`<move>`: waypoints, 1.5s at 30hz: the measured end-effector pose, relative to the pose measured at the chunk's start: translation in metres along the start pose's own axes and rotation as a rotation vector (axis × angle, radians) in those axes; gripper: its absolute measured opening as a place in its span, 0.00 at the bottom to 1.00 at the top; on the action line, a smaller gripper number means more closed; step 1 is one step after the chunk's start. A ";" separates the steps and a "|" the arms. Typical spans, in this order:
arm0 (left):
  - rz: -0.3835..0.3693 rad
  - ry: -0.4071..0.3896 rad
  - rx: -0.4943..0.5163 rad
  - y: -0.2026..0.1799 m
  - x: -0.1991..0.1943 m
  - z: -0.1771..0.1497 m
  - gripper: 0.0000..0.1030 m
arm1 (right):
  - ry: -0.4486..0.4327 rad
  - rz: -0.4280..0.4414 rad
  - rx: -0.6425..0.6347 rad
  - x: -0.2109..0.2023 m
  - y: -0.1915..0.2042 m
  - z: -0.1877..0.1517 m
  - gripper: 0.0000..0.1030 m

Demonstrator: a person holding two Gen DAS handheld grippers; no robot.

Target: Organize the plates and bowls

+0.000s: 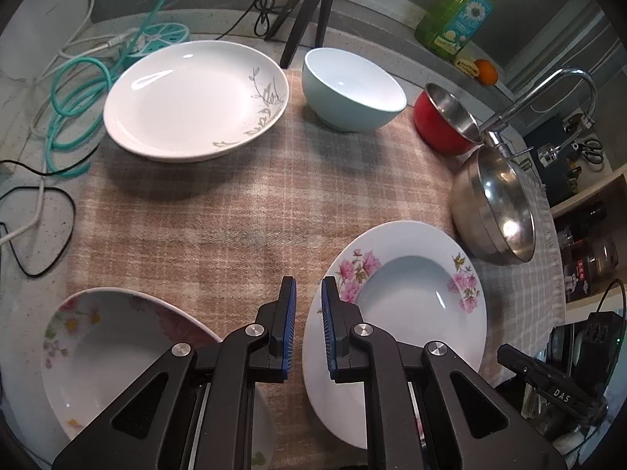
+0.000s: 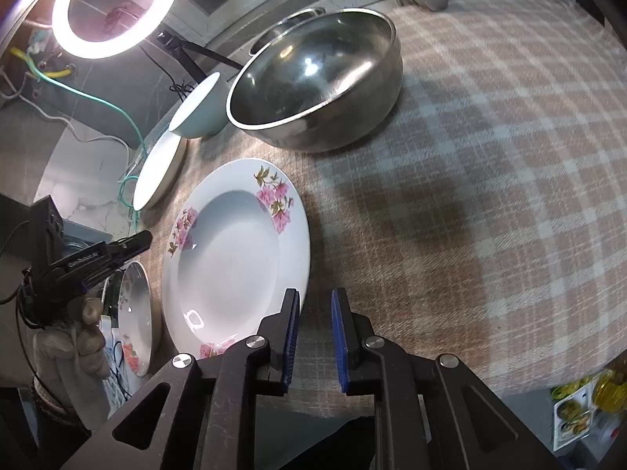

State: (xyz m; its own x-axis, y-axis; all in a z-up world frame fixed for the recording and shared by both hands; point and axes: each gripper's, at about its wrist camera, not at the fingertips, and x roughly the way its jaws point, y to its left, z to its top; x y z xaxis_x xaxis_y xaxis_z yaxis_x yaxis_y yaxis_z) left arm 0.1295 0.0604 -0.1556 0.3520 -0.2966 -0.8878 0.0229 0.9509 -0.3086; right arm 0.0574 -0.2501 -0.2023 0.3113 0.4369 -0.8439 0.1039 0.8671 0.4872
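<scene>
Both hand-held grippers, left hand-held gripper (image 1: 308, 315) nearly closed and right hand-held gripper (image 2: 315, 338) slightly parted, hold nothing; pink-flower plate (image 2: 235, 258) could slide if nudged on the rim.

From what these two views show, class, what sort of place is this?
Most likely a home kitchen counter: a faucet stands behind the steel bowl, a bottle of cooking oil sits at the back, and plates lie on a checked cloth.

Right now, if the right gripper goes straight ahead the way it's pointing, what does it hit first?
Probably bare plaid tablecloth: the right gripper points just right of the pink-flowered white plate, whose rim sits by its left finger. Depth is uncertain.
</scene>
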 end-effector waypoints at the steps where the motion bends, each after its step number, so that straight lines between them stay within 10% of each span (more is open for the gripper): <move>1: -0.004 -0.014 0.003 -0.002 -0.005 -0.001 0.11 | -0.010 -0.006 -0.010 -0.003 0.001 0.000 0.16; 21: 0.029 -0.255 -0.249 0.026 -0.099 -0.092 0.49 | -0.179 0.061 -0.190 -0.041 0.030 0.009 0.51; 45: 0.182 -0.359 -0.564 0.101 -0.137 -0.189 0.50 | -0.030 0.171 -0.575 -0.004 0.160 0.010 0.53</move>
State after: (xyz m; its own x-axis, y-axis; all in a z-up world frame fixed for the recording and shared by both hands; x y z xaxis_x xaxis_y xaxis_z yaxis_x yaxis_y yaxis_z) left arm -0.0935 0.1807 -0.1301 0.5945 0.0033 -0.8041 -0.5215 0.7627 -0.3824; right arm 0.0821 -0.1154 -0.1193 0.3058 0.5822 -0.7534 -0.4751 0.7790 0.4092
